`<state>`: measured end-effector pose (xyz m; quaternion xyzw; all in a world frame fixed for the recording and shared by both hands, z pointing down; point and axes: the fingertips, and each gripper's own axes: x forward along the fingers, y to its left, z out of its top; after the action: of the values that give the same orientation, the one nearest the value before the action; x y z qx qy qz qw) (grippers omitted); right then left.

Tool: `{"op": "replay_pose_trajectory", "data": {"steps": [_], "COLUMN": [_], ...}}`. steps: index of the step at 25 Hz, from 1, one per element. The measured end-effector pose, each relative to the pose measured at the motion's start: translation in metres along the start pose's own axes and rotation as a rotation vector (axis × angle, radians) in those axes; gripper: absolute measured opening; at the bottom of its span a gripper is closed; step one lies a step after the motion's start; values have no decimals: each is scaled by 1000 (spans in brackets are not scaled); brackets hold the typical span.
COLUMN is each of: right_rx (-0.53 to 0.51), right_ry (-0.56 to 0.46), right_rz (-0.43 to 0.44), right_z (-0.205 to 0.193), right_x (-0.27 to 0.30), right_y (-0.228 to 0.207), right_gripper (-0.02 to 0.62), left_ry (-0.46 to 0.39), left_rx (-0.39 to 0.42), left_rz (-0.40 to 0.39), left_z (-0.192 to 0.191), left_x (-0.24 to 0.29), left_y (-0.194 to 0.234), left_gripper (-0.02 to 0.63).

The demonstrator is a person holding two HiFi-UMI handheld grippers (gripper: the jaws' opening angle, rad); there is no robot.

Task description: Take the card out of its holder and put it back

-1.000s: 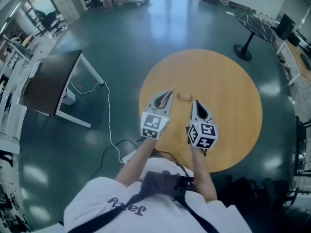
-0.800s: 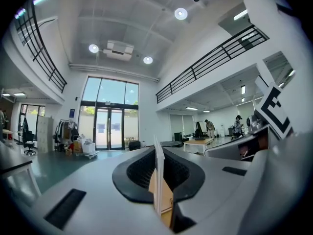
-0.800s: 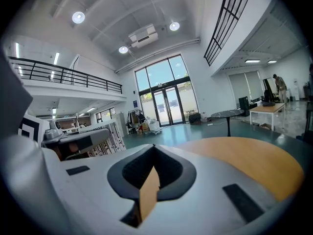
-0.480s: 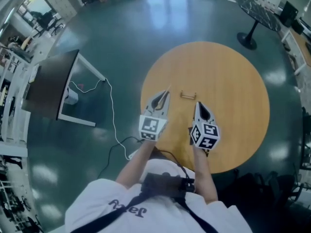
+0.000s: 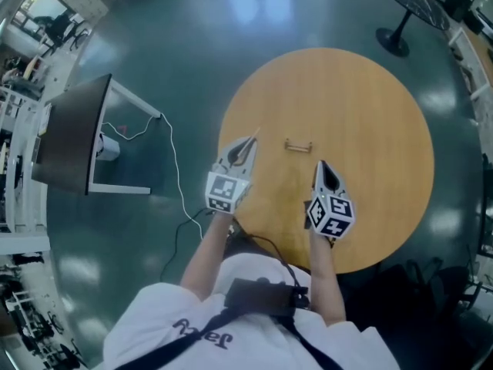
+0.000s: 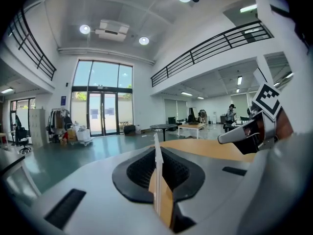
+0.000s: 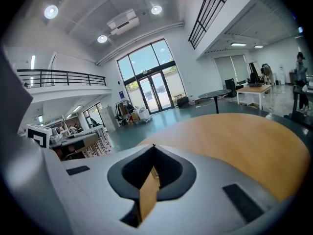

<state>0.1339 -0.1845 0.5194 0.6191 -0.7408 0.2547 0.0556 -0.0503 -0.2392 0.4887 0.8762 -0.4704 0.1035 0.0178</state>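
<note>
A small wooden card holder lies near the middle of the round wooden table, with no card in it. My left gripper hangs over the table's left edge, left of the holder and apart from it. It is shut on a thin white card that sticks out past its tips. In the left gripper view the card stands edge-on between the jaws of the left gripper. My right gripper sits just near-right of the holder, shut with nothing in it; its tips meet in the right gripper view.
A dark desk with white legs stands on the floor to the left, and a white cable runs from it toward the table. A black pedestal table is at the far right. The person's arms and torso fill the bottom.
The left gripper has moved left, away from the holder, with the card still in it. The right gripper has drifted slightly right and nearer.
</note>
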Motion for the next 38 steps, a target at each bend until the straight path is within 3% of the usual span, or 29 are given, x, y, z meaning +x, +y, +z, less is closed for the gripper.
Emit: {"op": "replay_pose_trajectory", "data": {"steps": [7,12,21,29,38], "right_rx": [11,23,54,41,57], "right_ry": [10,50,67,73,94], "right_rz": [-34,-56,-70,-64,-106], "right_z": [0,-10,-9,-2,-11], "right_x": [6,13,10,1,-4], "right_y": [-17,-27,-37,-36,-54], "right_gripper": [18,18,18,18,18], "left_ry": [31,56,63,50,35], "left_rx": [79,129,169,151,128], "left_rz": [-83,-208,-495,-684,-876], "left_z": [-3,-3,-1,8,9], "left_x": [35,65,120,154,154], "left_y": [35,42,14,-9,-61], "left_gripper": [28,28,28,28,28]}}
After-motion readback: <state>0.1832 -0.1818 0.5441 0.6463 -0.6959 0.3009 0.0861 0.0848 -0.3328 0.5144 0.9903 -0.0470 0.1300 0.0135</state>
